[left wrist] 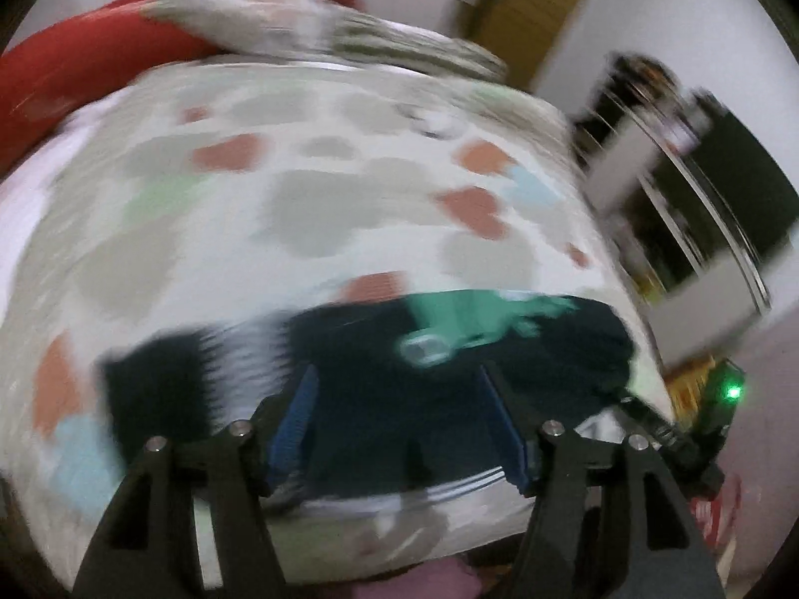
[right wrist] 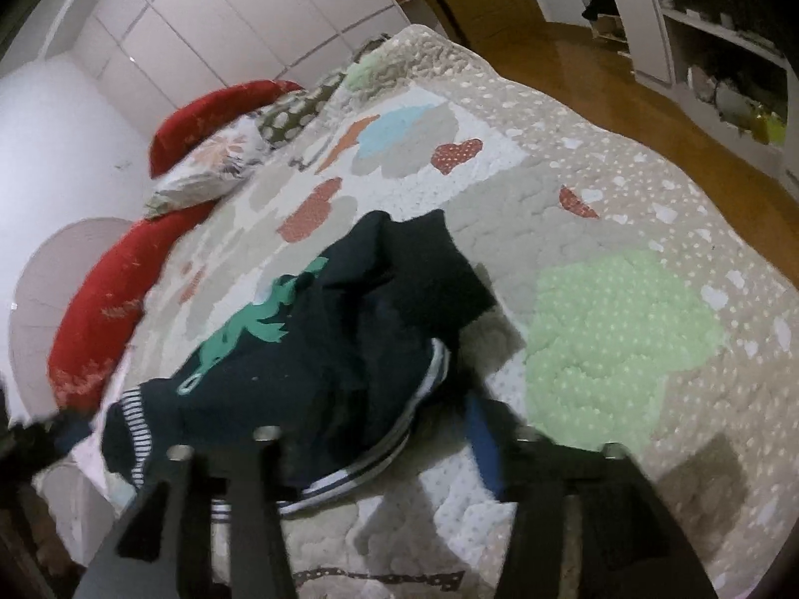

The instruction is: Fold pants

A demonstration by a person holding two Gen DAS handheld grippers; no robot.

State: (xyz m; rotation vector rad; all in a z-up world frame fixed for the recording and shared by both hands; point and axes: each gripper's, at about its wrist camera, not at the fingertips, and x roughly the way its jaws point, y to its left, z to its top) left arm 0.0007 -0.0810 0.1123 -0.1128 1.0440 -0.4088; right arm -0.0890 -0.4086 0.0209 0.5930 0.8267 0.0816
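On top of the bed's patchwork quilt [right wrist: 624,189], beige w/ white dots, red hearts and a pale green patch, lie the dark navy pants [right wrist: 339,329] w/ a green dinosaur print, crumpled in a heap near the bed's near edge. Striped navy-and-white cuff sits at the heap's left end, striped waistband along its near edge.

Left tongs [left wrist: 399,414], black arms w/ blue pads: jaws apart, navy cloth showing in the gap between them, but the whole left wrist view is smeared w/ blur, so can't tell if the pads touch the fabric. Green print and a pale oval mark on the pants sit just beyond the tips. A green light [left wrist: 733,392] glows on a black unit at the right edge.

Right tongs [right wrist: 379,429]: jaws apart too. Right-hand blue pad shows clear, standing off the cloth beside the waistband; left finger is hidden behind the pants heap, so contact there can't be told. Nothing seen pinched.

Far side of the bed: long red bolster pillows [right wrist: 100,309] along the head, a floral-print pillow [right wrist: 209,169] and a dotted olive cushion [right wrist: 294,110] beside them. White panelled wardrobe [right wrist: 224,15] behind, wooden floor [right wrist: 574,65] at right, white shelving [right wrist: 699,25] w/ clutter.

No readable writing or brand on anything; print on pants is picture only, as far as the views show.
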